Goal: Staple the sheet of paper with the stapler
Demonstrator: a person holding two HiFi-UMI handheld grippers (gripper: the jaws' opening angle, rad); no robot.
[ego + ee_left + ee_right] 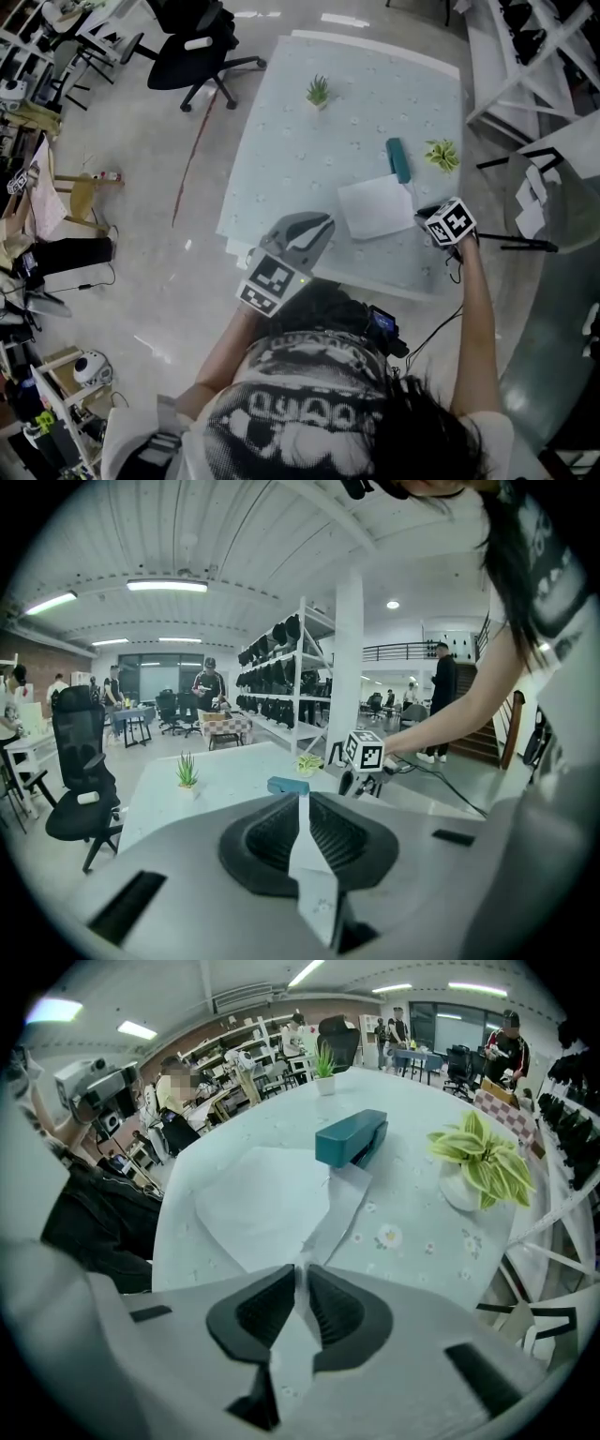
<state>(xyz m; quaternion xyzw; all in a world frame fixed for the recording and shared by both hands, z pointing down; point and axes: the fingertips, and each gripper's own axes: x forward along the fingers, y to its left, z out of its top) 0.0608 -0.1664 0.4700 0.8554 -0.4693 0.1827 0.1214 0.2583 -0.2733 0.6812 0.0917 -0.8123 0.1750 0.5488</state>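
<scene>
Paper (pixel 375 206) lies on the desk (pixel 281 169), near the front edge, right of centre. Stapler (pixel 398 159), teal, lies on the desk just behind it, its near end at the paper's far-right corner; neither claw touches it. Right claw (pixel 300 1267) points steeply down at the paper's near-right corner. Its jaws are a thin slit apart, not clamped, with the paper corner right at the tips; can't tell if a pad brushes it. In the right gripper view the paper's right margin reads as a separate band running from the stapler to the claw tips; can't tell whether it's a fold or a second sheet. Left claw (pixel 300 797) is pressed together with nothing between the jaws. It tilts slightly down, tips near the paper's left edge but apart from it. The left gripper view shows the right claw across the desk, beside the stapler, with the person's arm (pixel 473 319) reaching to it. Striped plant (pixel 441 155) sits just right of the stapler. Spiky plant (pixel 319 91) sits well back on the desk, left of the paper. Chair (pixel 192 47) stands on the floor beyond the desk's far-left corner.
</scene>
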